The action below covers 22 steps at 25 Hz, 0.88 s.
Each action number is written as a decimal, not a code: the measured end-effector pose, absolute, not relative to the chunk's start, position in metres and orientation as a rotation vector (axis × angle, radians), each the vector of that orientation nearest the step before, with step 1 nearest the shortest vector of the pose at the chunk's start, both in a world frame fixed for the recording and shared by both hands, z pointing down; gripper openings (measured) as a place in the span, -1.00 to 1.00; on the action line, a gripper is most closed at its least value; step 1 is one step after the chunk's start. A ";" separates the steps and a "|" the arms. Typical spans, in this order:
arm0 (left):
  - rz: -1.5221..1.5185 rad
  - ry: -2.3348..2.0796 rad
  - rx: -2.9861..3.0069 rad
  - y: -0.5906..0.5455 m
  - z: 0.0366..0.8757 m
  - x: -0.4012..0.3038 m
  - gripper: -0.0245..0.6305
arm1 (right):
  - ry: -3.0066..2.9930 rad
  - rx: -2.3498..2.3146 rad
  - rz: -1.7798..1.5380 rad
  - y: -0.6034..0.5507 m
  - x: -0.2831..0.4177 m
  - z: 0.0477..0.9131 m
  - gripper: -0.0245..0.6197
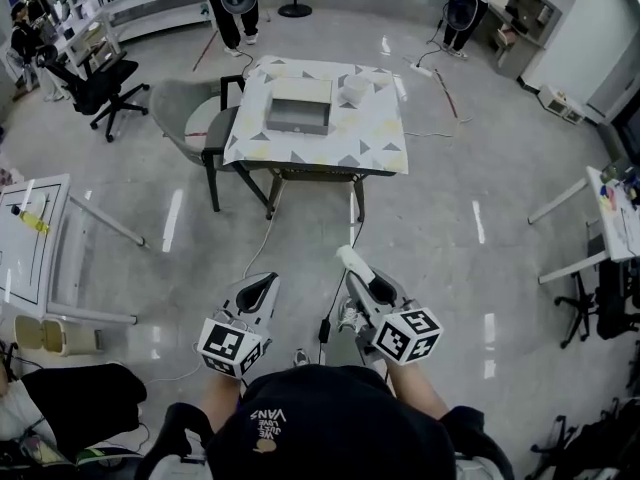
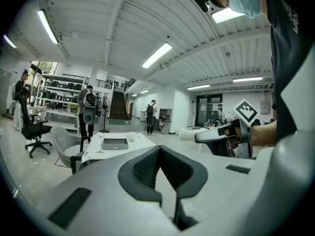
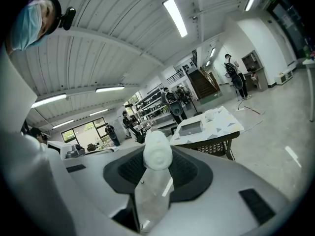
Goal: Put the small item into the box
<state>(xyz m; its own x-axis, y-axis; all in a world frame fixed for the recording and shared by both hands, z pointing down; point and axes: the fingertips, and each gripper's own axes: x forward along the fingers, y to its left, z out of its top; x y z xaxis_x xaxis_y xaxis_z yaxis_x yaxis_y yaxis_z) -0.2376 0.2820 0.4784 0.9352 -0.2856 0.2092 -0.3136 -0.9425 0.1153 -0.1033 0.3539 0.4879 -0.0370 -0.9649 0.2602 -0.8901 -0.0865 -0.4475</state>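
A grey open box (image 1: 298, 106) sits on a table (image 1: 370, 138) with a triangle-patterned cloth, far ahead of me across the floor. It also shows in the left gripper view as the box (image 2: 114, 143) and in the right gripper view as the box (image 3: 191, 127). My right gripper (image 1: 365, 280) is shut on a small white roll-shaped item (image 1: 350, 261), which sticks out past the jaws (image 3: 157, 150). The left gripper (image 1: 262, 286) is held beside it, its jaws together with nothing between them (image 2: 160, 150). Both grippers are low in front of my body, well short of the table.
A white round container (image 1: 357, 89) stands on the table right of the box. A grey chair (image 1: 190, 118) is at the table's left, with a black office chair (image 1: 100, 83) beyond. A white desk (image 1: 30, 233) stands left; more desks (image 1: 610, 218) are at the right. People stand at the far side.
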 end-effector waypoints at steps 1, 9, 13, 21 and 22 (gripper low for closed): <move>0.289 -0.461 2.943 0.278 0.479 -0.231 -0.91 | 2.026 -2.073 -0.776 0.349 -0.097 0.488 -0.52; 0.309 -0.532 2.932 0.234 0.477 -0.158 -0.91 | 2.099 -2.014 -0.802 0.296 -0.026 0.495 -0.52; 0.293 -0.584 2.928 0.211 0.472 -0.113 -0.91 | 2.151 -1.971 -0.811 0.268 0.016 0.494 -0.52; 0.284 -0.703 2.894 0.182 0.468 -0.042 -0.91 | 2.288 -1.874 -0.829 0.227 0.084 0.493 -0.52; 0.283 -0.717 2.887 0.179 0.469 -0.036 -0.91 | 2.303 -1.864 -0.830 0.224 0.090 0.494 -0.52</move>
<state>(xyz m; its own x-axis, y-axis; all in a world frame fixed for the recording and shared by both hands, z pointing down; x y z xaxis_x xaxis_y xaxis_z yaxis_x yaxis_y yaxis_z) -0.0359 0.1791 0.4693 0.8678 -0.4463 0.2186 -0.4752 -0.8739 0.1021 0.0897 0.2237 0.4942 -0.2646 -0.9233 0.2784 -0.8886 0.1213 -0.4424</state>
